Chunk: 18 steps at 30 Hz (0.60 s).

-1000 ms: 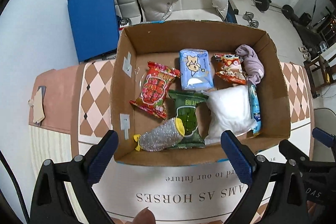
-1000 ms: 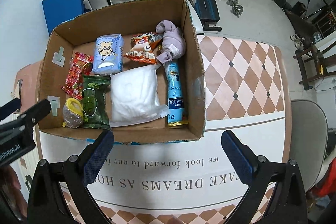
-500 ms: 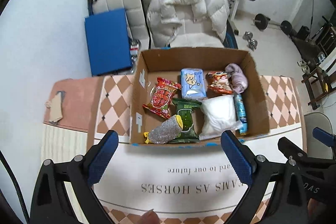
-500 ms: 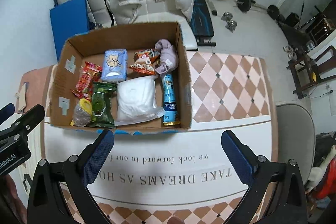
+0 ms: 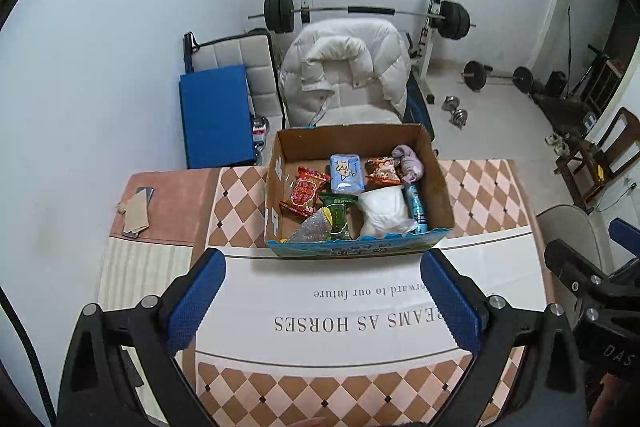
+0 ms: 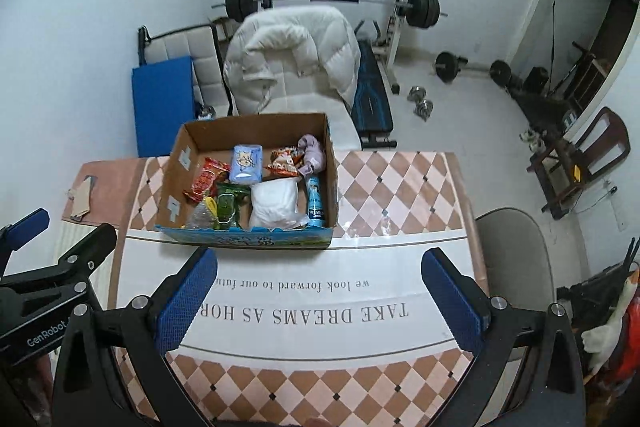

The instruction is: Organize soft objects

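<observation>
A cardboard box (image 5: 440,179) stands on the far half of the table; it also shows in the right wrist view (image 6: 332,179). It holds a red snack bag (image 5: 305,191), a blue tissue pack (image 5: 346,172), an orange snack bag (image 5: 382,171), a lilac cloth (image 5: 409,163), a green packet (image 5: 338,215), a silver pouch (image 5: 310,230), a white soft pack (image 5: 384,213) and a blue tube (image 5: 416,207). My left gripper (image 5: 324,301) and right gripper (image 6: 322,301) are open, empty, high above the near table, well short of the box.
The table (image 5: 360,311) has a checked cloth with a white printed band. A phone and card pieces (image 5: 136,207) lie on its left end. Behind stand a chair with a white down jacket (image 5: 344,75), a blue mat (image 5: 216,115), a weight bench. A grey chair (image 6: 516,251) is at right.
Both grippers have drawn back and up from the box, which now looks smaller and farther. The items in the box have not moved. Both stay open.
</observation>
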{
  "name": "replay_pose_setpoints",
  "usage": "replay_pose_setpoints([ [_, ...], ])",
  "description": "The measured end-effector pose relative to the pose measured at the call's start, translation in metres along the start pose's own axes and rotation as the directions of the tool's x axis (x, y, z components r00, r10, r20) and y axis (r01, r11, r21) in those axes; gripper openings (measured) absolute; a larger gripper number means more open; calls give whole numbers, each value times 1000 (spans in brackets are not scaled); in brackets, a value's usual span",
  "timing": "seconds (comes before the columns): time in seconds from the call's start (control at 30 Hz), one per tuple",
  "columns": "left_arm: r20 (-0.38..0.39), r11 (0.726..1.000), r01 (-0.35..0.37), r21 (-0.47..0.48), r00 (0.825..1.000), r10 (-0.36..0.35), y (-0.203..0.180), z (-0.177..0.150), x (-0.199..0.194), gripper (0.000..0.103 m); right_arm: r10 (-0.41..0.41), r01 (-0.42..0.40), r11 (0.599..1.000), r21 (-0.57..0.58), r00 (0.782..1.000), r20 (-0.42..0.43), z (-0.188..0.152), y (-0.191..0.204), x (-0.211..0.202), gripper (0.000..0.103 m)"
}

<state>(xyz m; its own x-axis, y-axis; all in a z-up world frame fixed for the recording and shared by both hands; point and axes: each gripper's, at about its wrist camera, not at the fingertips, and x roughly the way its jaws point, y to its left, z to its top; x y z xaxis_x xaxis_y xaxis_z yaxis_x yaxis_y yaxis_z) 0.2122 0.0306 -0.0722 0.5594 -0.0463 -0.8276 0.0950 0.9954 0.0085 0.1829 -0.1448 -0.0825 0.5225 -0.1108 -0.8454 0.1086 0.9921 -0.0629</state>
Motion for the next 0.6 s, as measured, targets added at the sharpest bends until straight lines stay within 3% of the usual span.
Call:
replay_pose_setpoints([
  [0.33, 51, 1000, 14, -22, 999, -13, 10, -22, -62, 100, 18, -17, 1000, -21, 998, 52, -36, 2, -72, 103],
  [0.6, 64, 999, 12, -38, 998, -10, 15, -33, -78, 100, 9, -10, 1000, 1, 996, 90, -51, -3, -106, 103],
])
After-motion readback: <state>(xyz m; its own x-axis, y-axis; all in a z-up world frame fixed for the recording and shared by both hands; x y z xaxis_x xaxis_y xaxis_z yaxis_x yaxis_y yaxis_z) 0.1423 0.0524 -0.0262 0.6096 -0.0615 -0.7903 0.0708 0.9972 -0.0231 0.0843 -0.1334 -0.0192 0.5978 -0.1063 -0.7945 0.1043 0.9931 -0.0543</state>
